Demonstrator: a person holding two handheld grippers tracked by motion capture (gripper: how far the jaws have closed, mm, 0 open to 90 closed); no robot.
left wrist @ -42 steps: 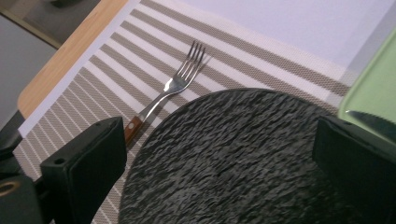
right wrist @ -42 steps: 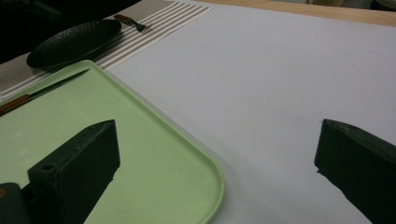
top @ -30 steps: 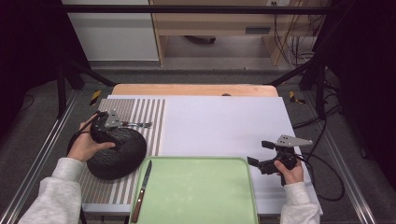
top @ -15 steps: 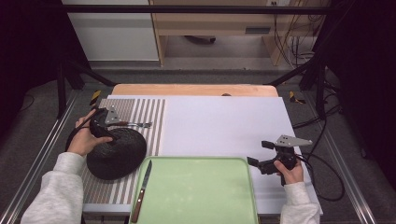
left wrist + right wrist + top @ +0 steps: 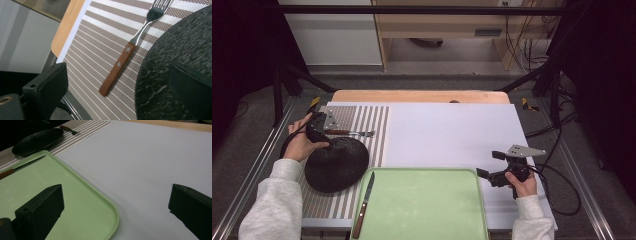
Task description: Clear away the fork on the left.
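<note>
Altogether: one fork, one knife, one black plate, one green tray.

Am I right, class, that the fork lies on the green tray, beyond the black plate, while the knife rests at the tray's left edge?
Not quite. The fork lies on the striped placemat, not the green tray, as the left gripper view shows. It is beyond the black plate, and the knife does rest at the tray's left edge.

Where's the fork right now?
The fork lies on the striped placemat at the table's left, just beyond the black plate, beside the left gripper.
</note>
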